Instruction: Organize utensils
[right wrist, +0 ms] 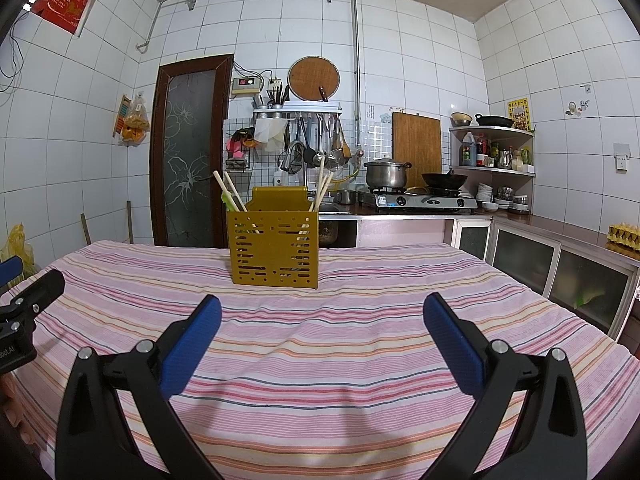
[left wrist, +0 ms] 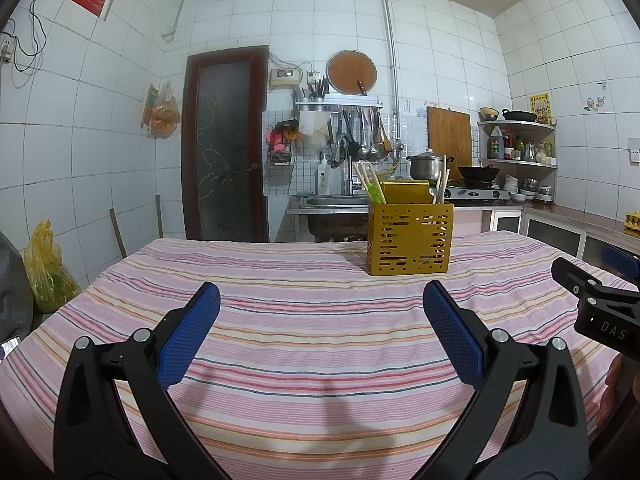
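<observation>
A mustard-yellow perforated utensil holder [left wrist: 410, 238] [right wrist: 273, 248] stands upright on the far part of the striped tablecloth. Wooden chopsticks [left wrist: 366, 182] [right wrist: 224, 190] and a pale green utensil [left wrist: 376, 192] [right wrist: 231, 200] lean out of its left side. More chopsticks [left wrist: 441, 182] [right wrist: 322, 188] stick out on its right. My left gripper [left wrist: 320, 312] is open over the near cloth, with nothing between its blue pads. My right gripper [right wrist: 322, 318] is also open and holds nothing. Both grippers sit well short of the holder. The right gripper's body [left wrist: 600, 304] shows at the right edge of the left wrist view.
The table carries a pink striped cloth [left wrist: 300, 340] [right wrist: 360, 340]. Behind it are a sink [left wrist: 336, 202], a gas stove [right wrist: 424, 200] with a pot and a wok, corner shelves [right wrist: 494, 152], a dark door [left wrist: 226, 144] and cabinets [right wrist: 560, 264] on the right. A yellow bag [left wrist: 46, 272] sits at the left.
</observation>
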Action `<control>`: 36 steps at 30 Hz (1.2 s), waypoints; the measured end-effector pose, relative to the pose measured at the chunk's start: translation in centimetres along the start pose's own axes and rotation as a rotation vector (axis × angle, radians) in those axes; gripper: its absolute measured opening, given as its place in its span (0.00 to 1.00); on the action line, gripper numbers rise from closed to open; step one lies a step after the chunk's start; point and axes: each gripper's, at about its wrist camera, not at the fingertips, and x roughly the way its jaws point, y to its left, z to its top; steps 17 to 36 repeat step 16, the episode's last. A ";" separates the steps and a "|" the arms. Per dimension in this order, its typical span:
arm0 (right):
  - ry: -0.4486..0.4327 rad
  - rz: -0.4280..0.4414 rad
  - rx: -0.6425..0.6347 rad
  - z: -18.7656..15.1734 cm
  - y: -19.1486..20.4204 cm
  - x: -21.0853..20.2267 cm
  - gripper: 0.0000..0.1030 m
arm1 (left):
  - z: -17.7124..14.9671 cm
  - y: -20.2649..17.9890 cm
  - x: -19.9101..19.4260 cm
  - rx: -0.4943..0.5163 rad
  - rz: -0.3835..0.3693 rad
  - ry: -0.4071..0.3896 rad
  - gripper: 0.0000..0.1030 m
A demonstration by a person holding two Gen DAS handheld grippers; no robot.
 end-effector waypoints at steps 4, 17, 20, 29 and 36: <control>0.001 0.000 0.000 0.0 0.1 0.0 0.96 | 0.1 0.0 0.0 0.000 0.000 0.000 0.95; 0.001 0.000 0.001 0.0 0.0 0.0 0.96 | 0.3 0.0 0.0 0.002 -0.002 -0.001 0.95; 0.001 0.000 0.001 0.0 0.0 0.0 0.96 | 0.3 0.0 0.0 0.002 -0.002 -0.001 0.95; 0.001 0.000 0.001 0.0 0.0 0.0 0.96 | 0.3 0.0 0.0 0.002 -0.002 -0.001 0.95; 0.001 0.000 0.001 0.0 0.0 0.0 0.96 | 0.3 0.0 0.0 0.002 -0.002 -0.001 0.95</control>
